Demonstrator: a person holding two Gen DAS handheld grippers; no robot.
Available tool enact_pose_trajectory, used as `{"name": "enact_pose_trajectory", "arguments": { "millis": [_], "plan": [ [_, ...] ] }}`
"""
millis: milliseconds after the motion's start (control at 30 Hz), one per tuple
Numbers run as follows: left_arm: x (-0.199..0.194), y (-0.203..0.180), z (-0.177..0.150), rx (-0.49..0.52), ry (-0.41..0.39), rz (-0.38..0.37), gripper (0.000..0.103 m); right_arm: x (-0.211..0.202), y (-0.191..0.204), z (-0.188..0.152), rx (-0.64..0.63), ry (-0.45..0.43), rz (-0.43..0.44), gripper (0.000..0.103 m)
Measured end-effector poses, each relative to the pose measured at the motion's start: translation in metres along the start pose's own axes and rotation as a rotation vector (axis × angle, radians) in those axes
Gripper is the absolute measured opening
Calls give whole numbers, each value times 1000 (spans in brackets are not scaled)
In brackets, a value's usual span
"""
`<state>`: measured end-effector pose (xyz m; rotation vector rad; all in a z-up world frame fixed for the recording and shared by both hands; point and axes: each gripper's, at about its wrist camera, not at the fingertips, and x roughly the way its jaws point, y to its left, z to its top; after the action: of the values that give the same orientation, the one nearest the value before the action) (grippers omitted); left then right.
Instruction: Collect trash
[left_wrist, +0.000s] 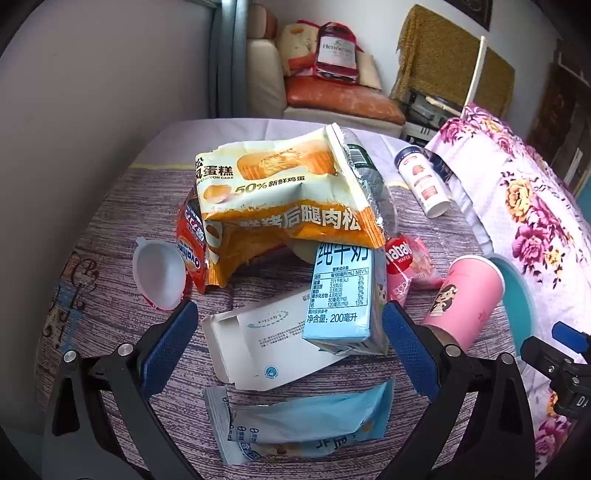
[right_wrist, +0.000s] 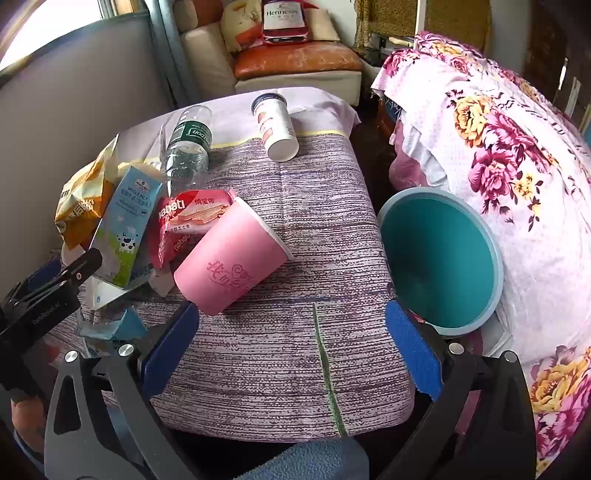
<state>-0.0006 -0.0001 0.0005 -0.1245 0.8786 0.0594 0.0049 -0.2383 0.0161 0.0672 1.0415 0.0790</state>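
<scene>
Trash lies piled on a cloth-covered table (right_wrist: 295, 229). My left gripper (left_wrist: 290, 332) is open above a flattened white box (left_wrist: 258, 343) and a blue milk carton (left_wrist: 341, 295). Behind them lie a yellow cake wrapper (left_wrist: 280, 195), an orange Ovaltine packet (left_wrist: 190, 251) and a white plastic cup (left_wrist: 159, 273). A pale blue wrapper (left_wrist: 306, 421) lies nearest. My right gripper (right_wrist: 291, 343) is open and empty over bare cloth, just in front of a tipped pink paper cup (right_wrist: 232, 258). A teal bin (right_wrist: 439, 262) stands at the table's right edge.
A red wafer packet (right_wrist: 192, 218), a clear water bottle (right_wrist: 188, 147) and a white tub on its side (right_wrist: 277, 125) lie further back. A floral-covered bed (right_wrist: 498, 147) is to the right, a sofa (right_wrist: 295, 62) behind. The left gripper's body (right_wrist: 37, 295) shows at left.
</scene>
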Motion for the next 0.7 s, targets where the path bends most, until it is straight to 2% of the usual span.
{"name": "enact_pose_trajectory", "arguments": {
  "millis": [700],
  "plan": [
    [-5,1,7,8,-4,12,99,-4,4,8,-9,-1,-8,97]
  ]
}}
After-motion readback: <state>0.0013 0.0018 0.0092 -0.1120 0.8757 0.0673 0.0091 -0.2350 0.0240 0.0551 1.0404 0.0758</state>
